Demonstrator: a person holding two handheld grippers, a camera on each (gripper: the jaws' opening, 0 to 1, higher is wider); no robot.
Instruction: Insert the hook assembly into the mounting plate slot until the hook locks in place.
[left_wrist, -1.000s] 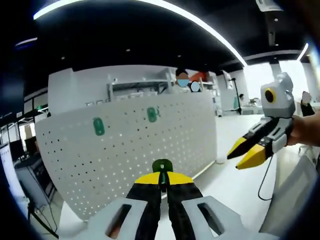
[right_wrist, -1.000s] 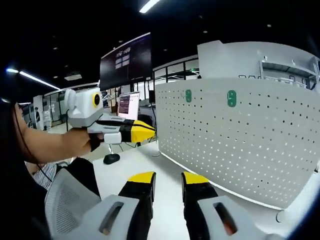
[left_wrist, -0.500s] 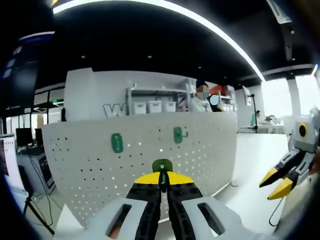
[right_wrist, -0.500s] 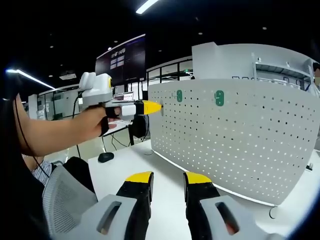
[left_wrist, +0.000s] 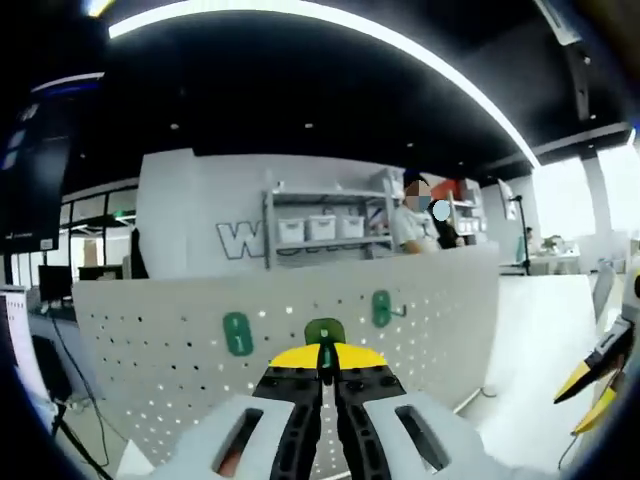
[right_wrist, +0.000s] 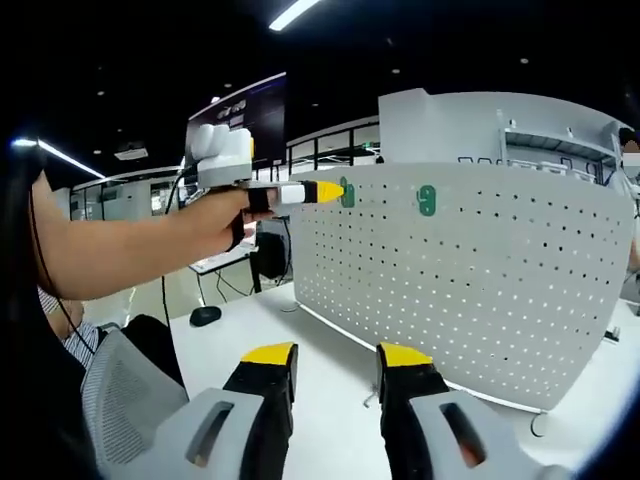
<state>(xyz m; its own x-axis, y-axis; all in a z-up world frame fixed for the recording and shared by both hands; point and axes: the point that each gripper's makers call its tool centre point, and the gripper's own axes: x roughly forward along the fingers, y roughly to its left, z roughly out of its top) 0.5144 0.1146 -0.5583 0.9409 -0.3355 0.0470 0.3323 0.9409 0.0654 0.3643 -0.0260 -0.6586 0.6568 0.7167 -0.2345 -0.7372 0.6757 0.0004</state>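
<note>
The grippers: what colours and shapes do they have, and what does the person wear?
Both grippers, left and right, have light grey bodies with black jaws tipped yellow. The bare forearm shows no sleeve; a dark strap crosses the hand.

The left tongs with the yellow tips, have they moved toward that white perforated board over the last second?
Yes. In the right gripper view the left tongs have risen and reached the white perforated board, tips now at its upper left edge beside a green hook.
</note>
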